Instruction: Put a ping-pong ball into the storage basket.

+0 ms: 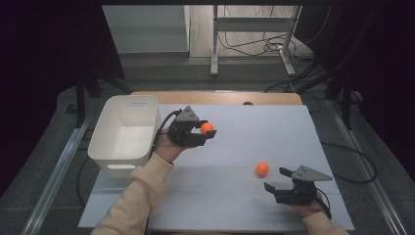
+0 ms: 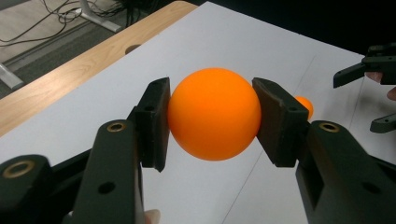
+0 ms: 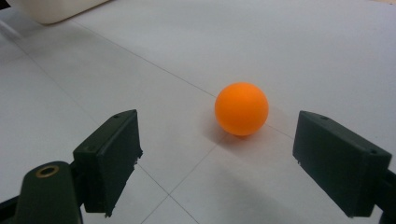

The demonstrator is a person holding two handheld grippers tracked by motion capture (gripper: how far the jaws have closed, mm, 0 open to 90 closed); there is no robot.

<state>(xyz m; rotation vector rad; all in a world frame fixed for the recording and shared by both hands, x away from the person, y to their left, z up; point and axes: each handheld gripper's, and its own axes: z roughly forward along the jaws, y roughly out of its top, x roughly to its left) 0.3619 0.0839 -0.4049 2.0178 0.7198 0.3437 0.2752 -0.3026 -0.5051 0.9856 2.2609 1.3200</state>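
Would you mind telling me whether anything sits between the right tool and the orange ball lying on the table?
Nothing visible: the right tool stands open, with bare white table up to the ball.

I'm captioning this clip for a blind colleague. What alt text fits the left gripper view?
A smooth round orange ball is clamped between the black pads of the left claw, held above a white tabletop. A second orange ball peeks out behind the right-hand pad, and the open right claw shows at the far edge.
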